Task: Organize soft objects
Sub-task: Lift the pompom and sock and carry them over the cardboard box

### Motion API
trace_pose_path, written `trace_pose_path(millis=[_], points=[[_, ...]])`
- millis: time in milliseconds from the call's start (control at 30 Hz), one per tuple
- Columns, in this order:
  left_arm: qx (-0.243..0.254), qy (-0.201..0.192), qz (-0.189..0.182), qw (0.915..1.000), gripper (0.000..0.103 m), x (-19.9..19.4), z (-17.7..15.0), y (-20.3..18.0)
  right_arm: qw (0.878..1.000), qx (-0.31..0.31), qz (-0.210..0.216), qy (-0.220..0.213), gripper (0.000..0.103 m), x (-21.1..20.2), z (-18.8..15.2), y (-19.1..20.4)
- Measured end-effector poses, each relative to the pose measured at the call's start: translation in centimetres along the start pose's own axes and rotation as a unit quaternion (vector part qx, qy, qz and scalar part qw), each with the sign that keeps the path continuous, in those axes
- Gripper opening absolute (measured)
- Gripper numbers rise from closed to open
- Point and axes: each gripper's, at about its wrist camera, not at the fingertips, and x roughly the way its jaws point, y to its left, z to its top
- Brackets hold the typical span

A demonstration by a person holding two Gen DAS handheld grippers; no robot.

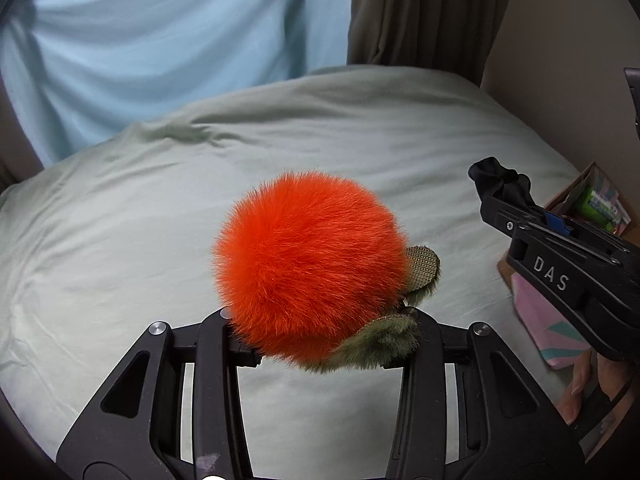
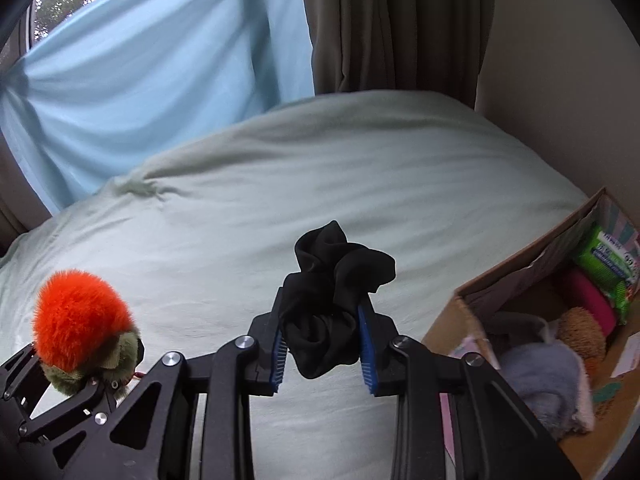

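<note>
My left gripper (image 1: 320, 320) is shut on a fluffy orange pompom with olive green leaves (image 1: 310, 264) and holds it above the pale green bed cover (image 1: 120, 240). The pompom hides the fingertips. It also shows in the right wrist view (image 2: 78, 320), at the lower left. My right gripper (image 2: 324, 344) is shut on a black scrunchie (image 2: 336, 280), held above the bed between the blue pads (image 2: 366, 356). In the left wrist view the right gripper (image 1: 500, 196) is at the right, with the scrunchie (image 1: 500, 180) at its tip.
An open cardboard box (image 2: 480, 292) stands at the right of the bed, by the wall. It holds several soft items: a grey plush (image 2: 548, 384), a pink roll (image 2: 588, 300), a green pack (image 2: 608, 264). A light blue curtain (image 2: 160, 80) and brown curtain (image 2: 392, 20) hang behind.
</note>
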Motion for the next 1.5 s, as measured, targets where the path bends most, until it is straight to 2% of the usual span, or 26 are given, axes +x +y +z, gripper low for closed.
trace_pose_path(millis=[133, 400, 600, 833, 933, 1067, 1300, 1500], points=[[-0.009, -0.013, 0.006, 0.9999, 0.035, -4.8, 1.0, -0.4, 1.000, 0.001, 0.010, -0.014, 0.028, -4.5, 0.9, 0.0], [-0.039, -0.040, 0.008, 0.9984, 0.035, -14.7, 4.6, -3.0, 0.999, 0.021, 0.024, -0.012, 0.028, -14.7, 3.7, -1.8], [-0.049, -0.032, -0.007, 0.9982, 0.035, -18.8, 6.3, -7.4, 0.998, 0.052, 0.025, -0.004, 0.028, -20.4, 6.0, -6.4], [-0.061, -0.034, -0.012, 0.9975, 0.035, -21.6, 8.7, -13.9, 0.999, 0.051, 0.020, 0.000, 0.028, -23.9, 8.7, -13.2], [-0.072, -0.030, -0.006, 0.9970, 0.035, -21.7, 9.9, -17.1, 0.999, 0.034, 0.029, 0.007, 0.028, -24.3, 10.2, -16.1], [-0.088, -0.013, -0.006, 0.9960, 0.035, -19.7, 10.9, -21.1, 0.998, -0.003, 0.049, 0.026, 0.028, -23.2, 11.7, -19.8], [-0.101, 0.045, -0.002, 0.9938, 0.035, -13.2, 11.6, -28.1, 0.990, -0.034, 0.103, 0.086, 0.028, -18.2, 12.8, -25.0], [-0.112, 0.103, -0.004, 0.9883, 0.035, -6.4, 11.1, -31.4, 0.980, -0.045, 0.134, 0.138, 0.028, -12.7, 13.2, -28.4]])
